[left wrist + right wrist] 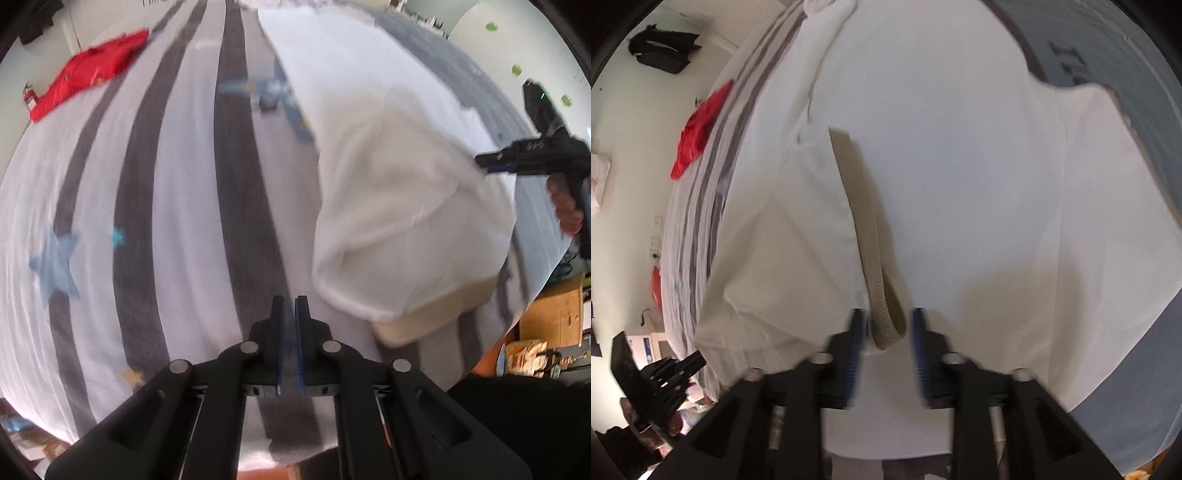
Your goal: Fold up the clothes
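White shirt [960, 184] cuff [879, 295] between parted right gripper [886, 325] fingers.

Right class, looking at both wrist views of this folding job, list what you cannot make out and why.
1. Right wrist view: whether the right gripper touches the beige cuff; motion blur.
2. Left wrist view: print beside the white garment; blurred, partly covered.
3. Left wrist view: red garment details; small, smeared.
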A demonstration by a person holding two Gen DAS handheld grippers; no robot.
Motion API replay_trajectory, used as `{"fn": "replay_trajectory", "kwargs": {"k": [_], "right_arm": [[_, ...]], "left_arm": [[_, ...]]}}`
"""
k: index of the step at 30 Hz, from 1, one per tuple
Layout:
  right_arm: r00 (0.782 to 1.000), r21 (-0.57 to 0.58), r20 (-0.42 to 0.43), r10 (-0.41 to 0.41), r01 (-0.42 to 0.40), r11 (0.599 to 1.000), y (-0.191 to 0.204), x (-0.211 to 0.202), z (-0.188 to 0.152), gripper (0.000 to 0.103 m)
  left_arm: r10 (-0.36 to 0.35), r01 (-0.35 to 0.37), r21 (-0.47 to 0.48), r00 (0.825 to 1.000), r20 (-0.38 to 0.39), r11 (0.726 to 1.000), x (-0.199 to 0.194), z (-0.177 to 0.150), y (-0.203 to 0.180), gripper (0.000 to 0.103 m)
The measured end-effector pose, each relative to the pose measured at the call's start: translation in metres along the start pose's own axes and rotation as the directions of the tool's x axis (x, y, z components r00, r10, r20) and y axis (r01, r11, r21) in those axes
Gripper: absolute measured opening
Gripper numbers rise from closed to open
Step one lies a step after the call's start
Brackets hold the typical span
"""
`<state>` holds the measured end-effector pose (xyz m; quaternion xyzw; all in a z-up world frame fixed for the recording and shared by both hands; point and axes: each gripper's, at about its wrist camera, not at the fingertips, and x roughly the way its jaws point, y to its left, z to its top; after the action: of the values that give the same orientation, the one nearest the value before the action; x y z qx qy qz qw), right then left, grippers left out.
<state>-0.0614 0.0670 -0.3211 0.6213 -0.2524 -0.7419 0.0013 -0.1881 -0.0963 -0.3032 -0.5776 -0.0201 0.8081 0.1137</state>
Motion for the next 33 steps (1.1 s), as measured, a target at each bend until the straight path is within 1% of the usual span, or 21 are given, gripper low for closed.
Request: {"fn": "replay_trajectory", "kwargs": {"k": [1,3,4,5,6,8,10,11,12,14,15,18,21,22,23,26,27,29,33], "right_arm": [[1.0,-0.007,0.012,-0.001,0.001,1.0,0.001,-0.003,0.004,0.037],[1.0,-0.032,0.031,-0.006,0.007,0.999,0.005,-0.009,0.011,0.037],[0.999,-0.042,0.041,-0.012,0.013,0.999,0.005,-0.012,0.015,0.037],[0.999,-0.052,0.052,-0.018,0.02,0.998,0.006,-0.015,0.018,0.037],[0.998,-0.061,0.062,-0.023,0.027,0.998,0.007,-0.018,0.021,0.037],[0.996,-0.054,0.082,-0.022,0.026,0.998,0.006,-0.021,0.027,0.037],[0.996,-0.054,0.088,-0.014,0.019,0.998,0.007,-0.015,0.037,0.038],[0.996,-0.06,0.088,-0.011,0.016,0.998,0.009,-0.01,0.042,0.038],[0.996,-0.073,0.087,-0.008,0.014,0.997,0.013,-0.003,0.049,0.038],[0.996,-0.088,0.087,0.001,0.007,0.996,0.017,0.013,0.064,0.038],[0.996,-0.088,0.086,0.012,-0.004,0.996,0.015,0.024,0.072,0.038],[0.995,-0.057,0.081,0.06,-0.056,0.997,0.014,0.046,0.094,0.038],[0.992,-0.047,0.07,0.106,-0.103,0.994,0.018,0.055,0.107,0.038],[0.991,-0.053,0.067,0.112,-0.109,0.993,0.021,0.055,0.11,0.033],[0.991,-0.061,0.066,0.114,-0.11,0.992,0.023,0.054,0.112,0.021],[0.987,-0.093,0.085,0.139,-0.131,0.987,0.036,0.041,0.117,0.013],[0.986,-0.104,0.087,0.14,-0.131,0.986,0.039,0.038,0.117,0.012],[0.991,-0.119,0.071,0.11,-0.101,0.988,0.04,0.043,0.116,0.01],[0.998,-0.15,0.04,0.048,-0.041,0.988,0.044,0.053,0.113,0.01]], "left_arm": [[-0.007,0.006,0.012,1.0,0.018,1.0,-0.003,0.007,-0.003,0.007],[-0.002,-0.001,0.062,0.999,0.04,0.998,-0.005,0.015,-0.012,0.022],[0.0,-0.005,0.101,0.999,0.047,0.995,-0.002,0.019,-0.017,0.026],[0.002,-0.009,0.135,0.999,0.049,0.991,0.001,0.022,-0.022,0.032],[0.005,-0.012,0.163,0.999,0.04,0.987,0.005,0.021,-0.028,0.035],[0.026,-0.028,0.218,1.0,0.012,0.975,0.018,0.018,-0.039,0.035],[0.072,-0.066,0.25,0.997,-0.014,0.966,0.03,0.013,-0.044,0.035],[0.083,-0.074,0.256,0.996,-0.027,0.964,0.035,0.012,-0.044,0.033],[0.079,-0.07,0.25,0.996,-0.029,0.966,0.038,0.012,-0.042,0.023],[0.074,-0.066,0.24,0.997,-0.022,0.969,0.038,0.014,-0.041,0.01],[0.071,-0.065,0.243,0.997,-0.016,0.968,0.036,0.015,-0.041,0.007],[0.059,-0.057,0.261,0.998,0.0,0.964,0.031,0.018,-0.042,0.003],[0.057,-0.057,0.24,0.998,0.005,0.969,0.024,0.016,-0.039,0.002],[0.055,-0.055,0.231,0.998,0.006,0.971,0.022,0.016,-0.037,0.002],[0.053,-0.054,0.222,0.999,0.008,0.974,0.02,0.015,-0.036,0.002],[0.045,-0.046,0.182,0.999,0.008,0.982,0.014,0.01,-0.034,0.002],[0.044,-0.045,0.172,0.999,0.009,0.984,0.012,0.007,-0.035,0.002],[0.041,-0.043,0.154,0.999,0.01,0.987,0.01,0.001,-0.033,0.002],[0.044,-0.043,0.143,0.999,-0.003,0.989,0.014,-0.007,-0.032,0.002]]}}
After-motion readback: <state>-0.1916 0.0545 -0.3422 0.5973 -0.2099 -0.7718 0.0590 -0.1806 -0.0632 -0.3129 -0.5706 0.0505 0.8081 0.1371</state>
